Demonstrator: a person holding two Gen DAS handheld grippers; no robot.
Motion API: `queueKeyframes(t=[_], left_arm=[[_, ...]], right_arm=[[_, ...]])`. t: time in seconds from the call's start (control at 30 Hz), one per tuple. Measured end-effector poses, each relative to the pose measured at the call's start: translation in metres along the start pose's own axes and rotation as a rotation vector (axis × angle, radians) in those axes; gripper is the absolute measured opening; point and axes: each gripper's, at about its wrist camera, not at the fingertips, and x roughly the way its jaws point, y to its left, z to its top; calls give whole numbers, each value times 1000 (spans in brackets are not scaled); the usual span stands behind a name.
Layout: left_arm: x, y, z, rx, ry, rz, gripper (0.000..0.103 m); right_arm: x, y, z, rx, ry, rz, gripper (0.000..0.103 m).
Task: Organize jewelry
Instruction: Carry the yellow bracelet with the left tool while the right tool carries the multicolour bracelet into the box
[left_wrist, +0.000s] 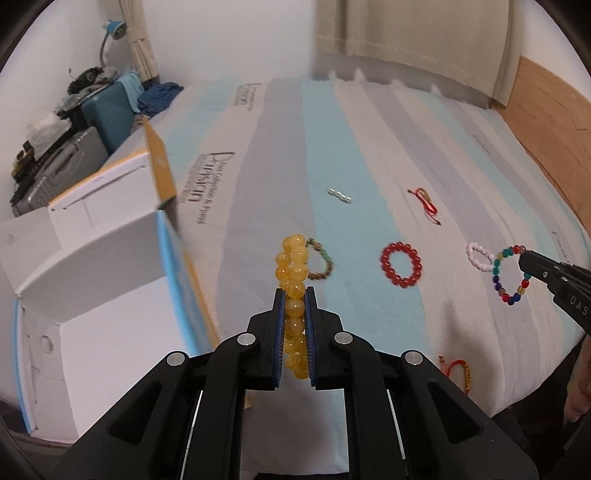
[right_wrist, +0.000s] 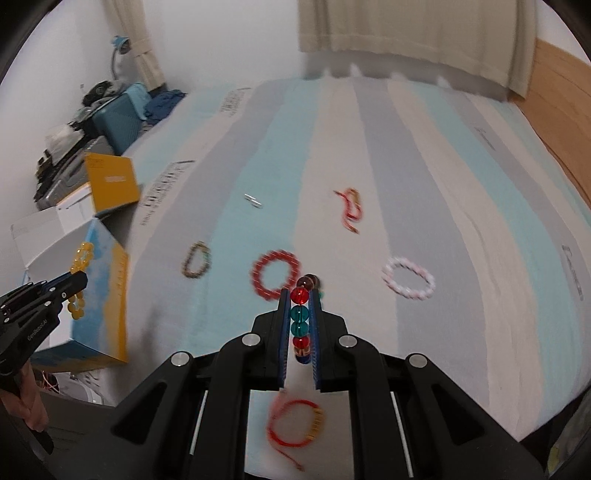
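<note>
My left gripper (left_wrist: 294, 291) is shut on a yellow bead bracelet (left_wrist: 294, 273), lifted above the striped bed; it also shows at the left of the right wrist view, the left gripper (right_wrist: 75, 277) with the yellow bracelet (right_wrist: 82, 258) beside the box. My right gripper (right_wrist: 300, 293) is shut on a multicoloured bead bracelet (right_wrist: 300, 314), which hangs from the right gripper (left_wrist: 522, 258) as a multicoloured ring (left_wrist: 511, 275) in the left wrist view. On the bed lie a red bead bracelet (left_wrist: 401, 264), a pink-white bracelet (right_wrist: 408, 282), a green-brown bracelet (right_wrist: 196, 260), and red cord bracelets (right_wrist: 349, 206) (right_wrist: 295, 424).
An open white cardboard box (left_wrist: 92, 258) with yellow and blue sides stands at the bed's left edge. A small silver piece (left_wrist: 340, 195) lies mid-bed. Suitcases and clutter (left_wrist: 74, 122) sit at the far left, curtains (left_wrist: 406, 37) behind, a wooden panel (left_wrist: 546, 122) at the right.
</note>
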Motion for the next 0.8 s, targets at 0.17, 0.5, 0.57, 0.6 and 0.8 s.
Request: queueKeyframes(t=[0.17,0.5,0.57,0.6,0.8], left_arm=[[-18,39,-1,-26,-16,42,9],[-45,131,-17,-133,-21,108,9],[-48,150,-23,-155,-15,119,9],[-50,158,-25,-165,-14,123,9],[-50,208,-48,-228,23,149,9]], right_arm=[[-7,48,16,-66,-26,38,9],[-17,151,32,-186,-48,118,9],[-17,174,32,-209,-47,139,9],[-17,185,31,-221,-45,149,9],[-6,256,20,-294,-10,215,9]])
